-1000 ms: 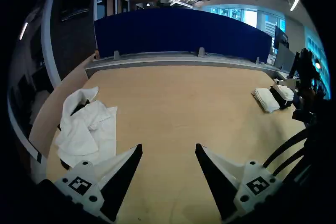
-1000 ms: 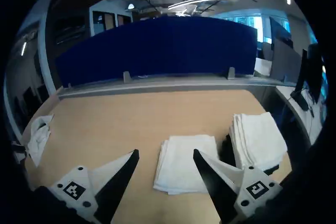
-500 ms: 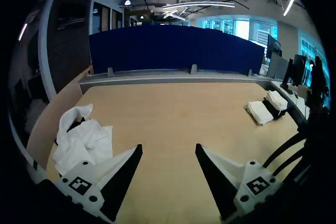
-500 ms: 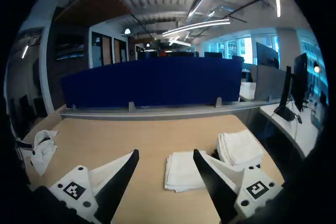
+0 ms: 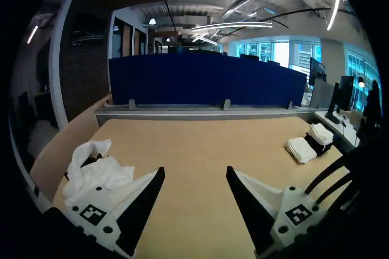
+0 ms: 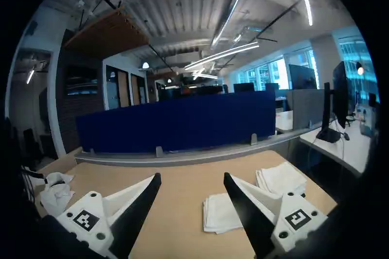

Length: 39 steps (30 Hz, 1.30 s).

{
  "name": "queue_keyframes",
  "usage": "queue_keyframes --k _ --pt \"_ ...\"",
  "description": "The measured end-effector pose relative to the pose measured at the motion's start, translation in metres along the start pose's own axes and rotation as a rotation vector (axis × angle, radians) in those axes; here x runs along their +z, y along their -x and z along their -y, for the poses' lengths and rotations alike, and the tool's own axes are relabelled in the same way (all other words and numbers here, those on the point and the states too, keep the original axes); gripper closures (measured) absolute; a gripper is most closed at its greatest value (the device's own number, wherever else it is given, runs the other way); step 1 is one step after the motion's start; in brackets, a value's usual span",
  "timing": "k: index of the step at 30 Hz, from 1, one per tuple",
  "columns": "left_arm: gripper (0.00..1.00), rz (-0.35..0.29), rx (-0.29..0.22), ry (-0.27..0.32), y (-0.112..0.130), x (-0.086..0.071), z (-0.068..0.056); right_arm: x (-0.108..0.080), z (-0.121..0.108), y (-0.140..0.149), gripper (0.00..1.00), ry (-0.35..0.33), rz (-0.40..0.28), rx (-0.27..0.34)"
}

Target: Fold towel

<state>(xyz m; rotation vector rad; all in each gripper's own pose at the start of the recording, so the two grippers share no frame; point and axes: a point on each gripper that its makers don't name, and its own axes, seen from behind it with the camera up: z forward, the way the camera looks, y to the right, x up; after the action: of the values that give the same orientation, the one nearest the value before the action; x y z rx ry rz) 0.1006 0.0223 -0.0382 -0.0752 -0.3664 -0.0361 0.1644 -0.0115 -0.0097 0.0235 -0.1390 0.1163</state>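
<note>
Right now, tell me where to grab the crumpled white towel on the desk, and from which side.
Probably take the crumpled towel by its raised flap at the far end: it curls up above the heap, so fingers can close on either side of it. Come down from above the desk with the open left gripper, which is nearest.

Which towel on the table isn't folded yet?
The crumpled towel at the left, by the left tongs; the folded towel and towel stack opposite lie flat.
</note>
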Motion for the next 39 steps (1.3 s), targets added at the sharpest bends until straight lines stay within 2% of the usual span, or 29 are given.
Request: queue_keyframes --k 9,12,15,18,24,30,39 --pt "0.06 -0.177 -0.006 -0.019 -0.039 -0.006 0.004 -0.002 0.005 0.005 0.0 -0.001 -0.005 0.007" --pt "0.06 -0.215 -0.012 -0.033 -0.046 -0.006 0.008 -0.003 0.008 0.008 0.0 -0.003 -0.005 0.006" --pt "0.06 -0.23 -0.021 -0.045 -0.043 -0.004 0.011 -0.004 0.012 0.013 0.0 -0.008 -0.007 -0.001" --pt "0.06 -0.23 -0.022 -0.049 -0.037 -0.003 0.011 -0.004 0.016 0.019 0.0 -0.016 -0.003 -0.008" --pt "0.06 -0.256 -0.018 -0.045 -0.039 -0.008 0.009 -0.004 0.017 0.022 0.0 -0.018 0.016 -0.011" --pt "0.06 -0.25 -0.031 -0.058 -0.029 0.001 0.013 -0.004 0.02 0.024 0.0 -0.024 0.024 -0.006" --pt "0.06 -0.297 -0.017 -0.09 -0.005 0.021 0.017 0.004 0.007 0.037 0.0 -0.016 0.075 -0.03"
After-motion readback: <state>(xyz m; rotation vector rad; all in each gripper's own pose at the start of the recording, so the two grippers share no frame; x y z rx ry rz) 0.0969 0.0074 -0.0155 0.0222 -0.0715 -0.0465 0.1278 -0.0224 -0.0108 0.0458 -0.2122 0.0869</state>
